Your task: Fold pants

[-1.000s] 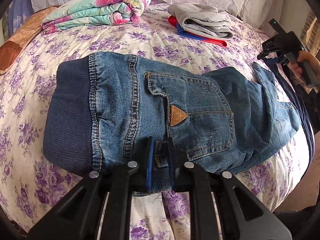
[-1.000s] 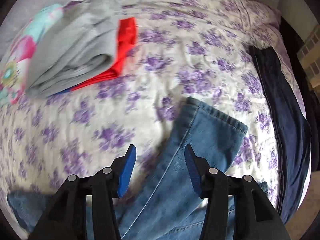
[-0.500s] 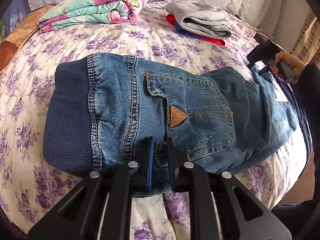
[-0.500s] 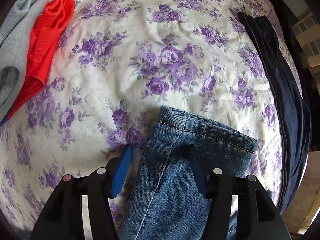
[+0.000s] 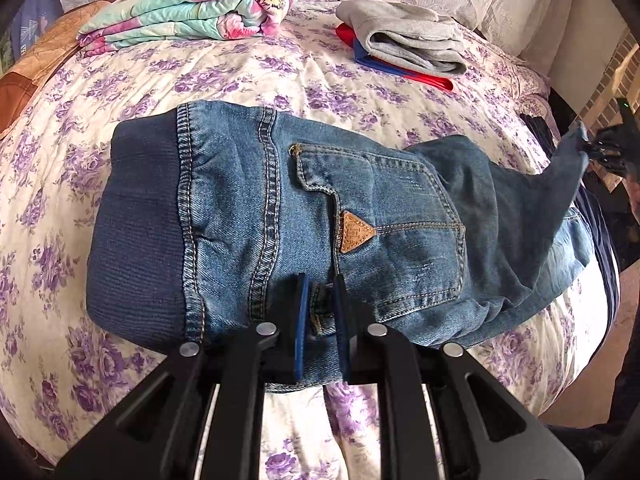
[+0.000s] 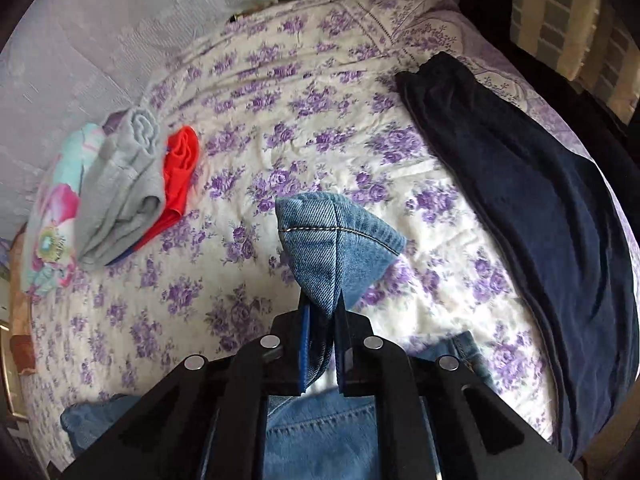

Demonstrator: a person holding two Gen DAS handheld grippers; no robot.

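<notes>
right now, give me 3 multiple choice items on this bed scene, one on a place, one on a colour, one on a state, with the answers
1. Where is the grey folded garment?
A. on a red and blue garment
B. on the jeans
C. on the floor

2. What colour is the jeans' ribbed waistband?
A. white
B. dark blue
C. orange

3. What is the right gripper doing?
A. open above the quilt
B. clamped on the jeans' leg hem
C. clamped on the floral blanket

Answers:
1 A: red and blue edges stick out beneath it.
2 B: the band is darker than the denim.
3 B: the hem fans out from between the pads, off the quilt.
</notes>
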